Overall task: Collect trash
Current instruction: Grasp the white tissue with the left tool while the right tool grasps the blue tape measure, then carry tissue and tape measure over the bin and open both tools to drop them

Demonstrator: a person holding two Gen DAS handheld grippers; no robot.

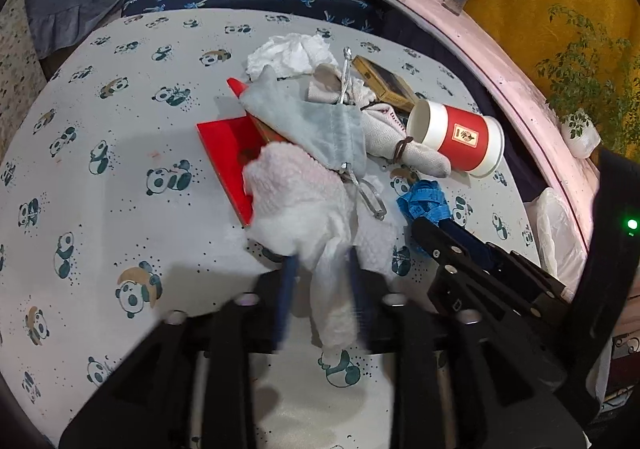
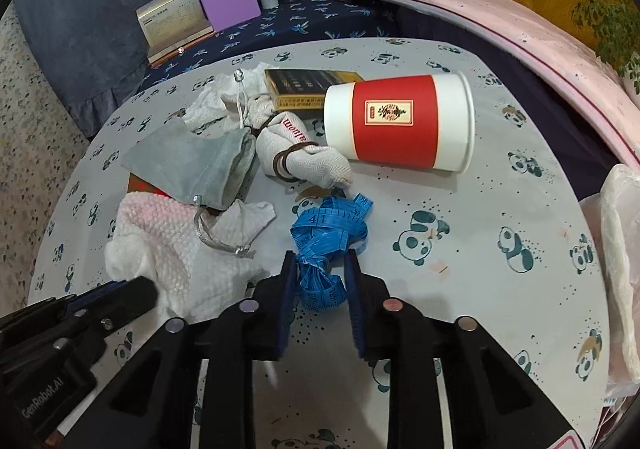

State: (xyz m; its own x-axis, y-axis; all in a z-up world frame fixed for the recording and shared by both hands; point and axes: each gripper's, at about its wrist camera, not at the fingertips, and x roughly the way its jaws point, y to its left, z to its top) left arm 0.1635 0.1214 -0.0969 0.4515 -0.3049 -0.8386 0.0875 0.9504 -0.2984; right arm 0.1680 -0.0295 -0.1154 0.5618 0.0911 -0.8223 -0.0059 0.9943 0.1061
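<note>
A crumpled white-pink tissue [image 1: 304, 205] lies on the panda-print tablecloth [image 1: 120, 137]. My left gripper [image 1: 322, 269] is shut on its hanging end and lifts it slightly; the tissue also shows in the right wrist view [image 2: 168, 249]. My right gripper [image 2: 320, 269] straddles a tangled blue tape measure [image 2: 326, 237], jaws close to it on both sides. A red and white paper cup [image 2: 400, 121] lies on its side behind. Another crumpled white tissue [image 1: 290, 51] lies at the back of the pile.
A grey drawstring pouch [image 1: 308, 125], a rolled beige cloth with hair ties [image 2: 304, 157], a red card [image 1: 228, 157] and a gold-black box [image 2: 304, 87] lie in the pile. A white plastic bag [image 2: 624, 249] hangs at the right edge. Books and bottles stand behind.
</note>
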